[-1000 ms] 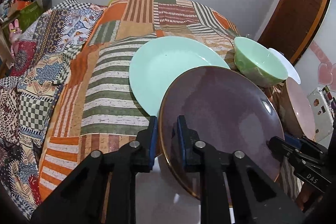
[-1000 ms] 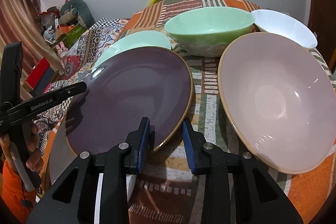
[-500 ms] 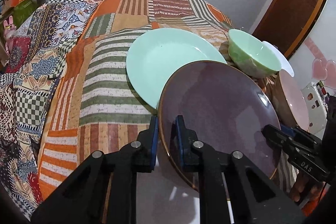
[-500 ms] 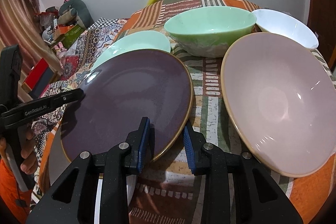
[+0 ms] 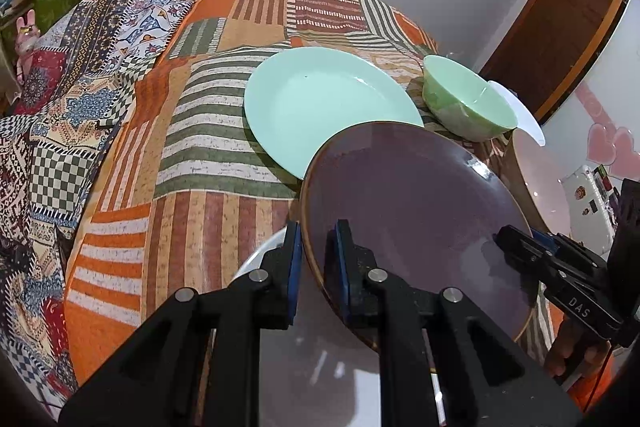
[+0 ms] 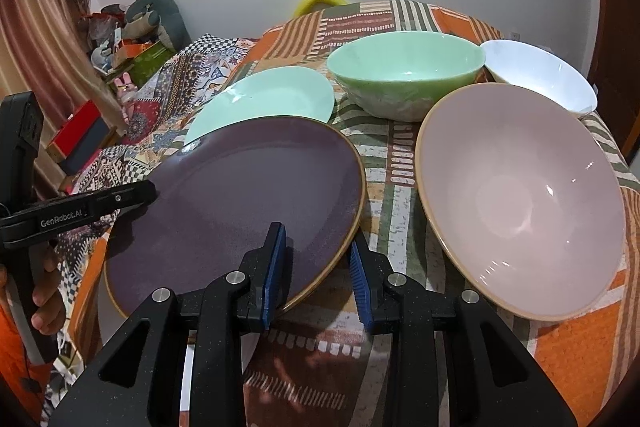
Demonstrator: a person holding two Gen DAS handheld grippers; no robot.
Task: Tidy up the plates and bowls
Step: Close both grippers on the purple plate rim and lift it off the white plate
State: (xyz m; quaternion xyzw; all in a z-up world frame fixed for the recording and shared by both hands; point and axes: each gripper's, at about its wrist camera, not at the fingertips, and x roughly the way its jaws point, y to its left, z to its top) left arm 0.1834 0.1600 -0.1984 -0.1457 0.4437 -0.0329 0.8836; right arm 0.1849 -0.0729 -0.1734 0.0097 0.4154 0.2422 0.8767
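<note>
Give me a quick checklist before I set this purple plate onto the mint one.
1. Left gripper pinching the purple plate rim: ok, pads close on it.
2. Right gripper grip: cannot tell, cloth shows between the rim and one pad.
3. Mint plate free for landing: ok, its visible part is bare.
4. Green bowl apart from the purple plate: ok.
5. Pink bowl apart from the purple plate: ok, a strip of cloth lies between them.

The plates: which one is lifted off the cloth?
The purple plate, pinched at opposite rims by the left gripper and right gripper. The mint plate lies flat.
</note>
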